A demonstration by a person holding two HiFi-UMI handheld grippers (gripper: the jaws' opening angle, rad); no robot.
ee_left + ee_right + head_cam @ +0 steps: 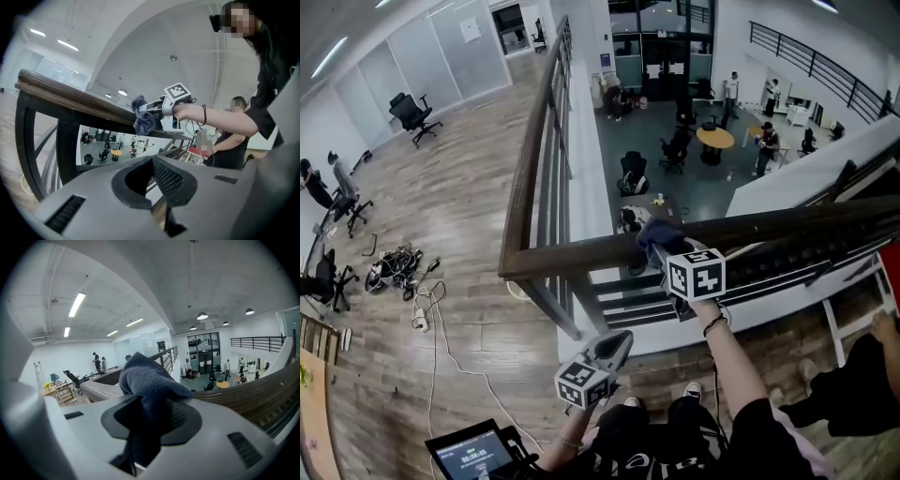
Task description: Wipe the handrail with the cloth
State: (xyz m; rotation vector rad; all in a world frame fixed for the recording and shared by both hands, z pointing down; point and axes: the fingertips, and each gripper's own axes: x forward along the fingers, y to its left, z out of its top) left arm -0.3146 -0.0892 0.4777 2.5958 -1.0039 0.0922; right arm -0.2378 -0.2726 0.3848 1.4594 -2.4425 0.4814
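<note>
**Cloth on the rail, held by the right tongs**

The right tongs (664, 255) are clamped on the dark blue cloth (656, 232), which sits on top of the wooden handrail (787, 227). The rail runs crosswise in front of the person, with its corner to the left of the cloth, so the wipe should probably slide along that line. The left tongs (615, 343) hang below the rail, closed and empty.

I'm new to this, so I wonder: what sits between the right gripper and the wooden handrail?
Only the blue cloth: the right gripper pinches it, and it rests against the handrail. The left gripper view shows this best.
</note>
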